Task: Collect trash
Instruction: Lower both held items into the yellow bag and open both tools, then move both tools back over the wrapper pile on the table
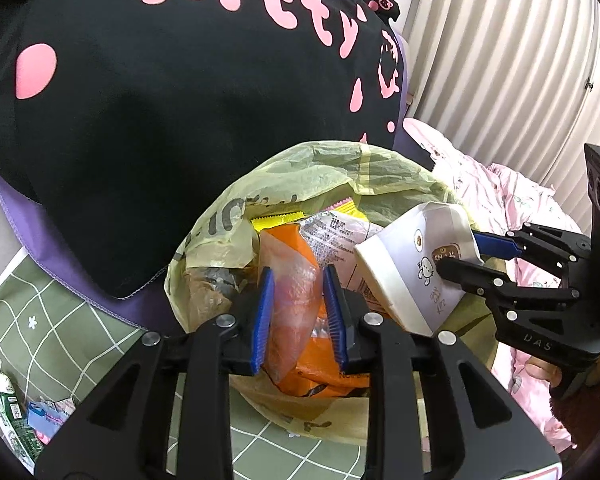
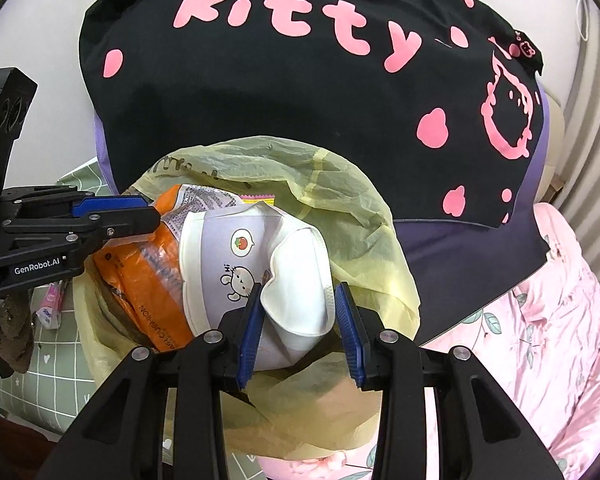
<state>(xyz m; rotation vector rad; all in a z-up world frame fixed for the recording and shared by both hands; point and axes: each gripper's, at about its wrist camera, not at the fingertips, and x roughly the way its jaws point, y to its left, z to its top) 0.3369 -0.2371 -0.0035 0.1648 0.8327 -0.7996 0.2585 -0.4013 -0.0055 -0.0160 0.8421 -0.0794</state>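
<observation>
A bedroom: pink floral bedding [image 2: 548, 332], "kitty" shirt [image 2: 300, 92] laid out.

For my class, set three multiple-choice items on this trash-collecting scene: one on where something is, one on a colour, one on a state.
1. Where does the orange packet sit?
A. on the green checked sheet
B. in the mouth of the yellow bag, between the left gripper's fingers
C. on the pink bedding

2. What colour is the lettering on the black shirt?
A. pink
B. white
C. yellow

3. What state is the white paper cup in?
A. round and upright
C. torn in two
B. crumpled, its rim folded inward

Answers: 1 B, the packet stands between the blue pads over the bag's opening. 2 A, "kitty" is printed in pink. 3 B, the rim buckles between the right gripper's fingers.
</observation>
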